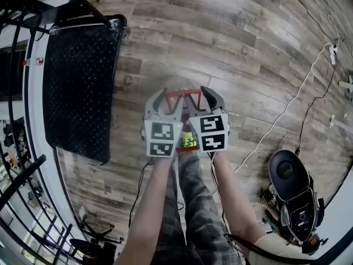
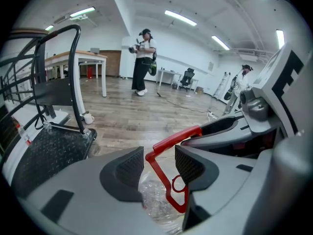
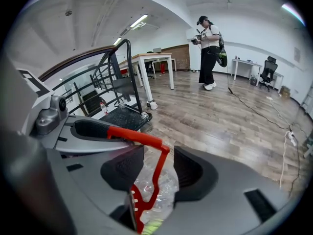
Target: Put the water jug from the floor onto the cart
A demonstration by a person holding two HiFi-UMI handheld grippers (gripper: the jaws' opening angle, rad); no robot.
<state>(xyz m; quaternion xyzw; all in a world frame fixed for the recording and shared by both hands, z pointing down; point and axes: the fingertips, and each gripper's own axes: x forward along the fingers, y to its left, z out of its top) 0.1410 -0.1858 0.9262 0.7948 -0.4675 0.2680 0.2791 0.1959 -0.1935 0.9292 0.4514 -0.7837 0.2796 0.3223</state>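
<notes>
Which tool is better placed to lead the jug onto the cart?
The left tool, probably: the cart lies on its side of the jug. Otherwise they match: it and the right tool stand open astride the red handle.

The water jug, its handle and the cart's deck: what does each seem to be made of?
The water jug looks like clear, glossy plastic: it is see-through and glints in wrinkled patches. Its handle seems moulded red plastic, smooth and evenly coloured. The cart's deck looks like black metal or hard plastic with a raised tread pattern; which, I cannot tell.
</notes>
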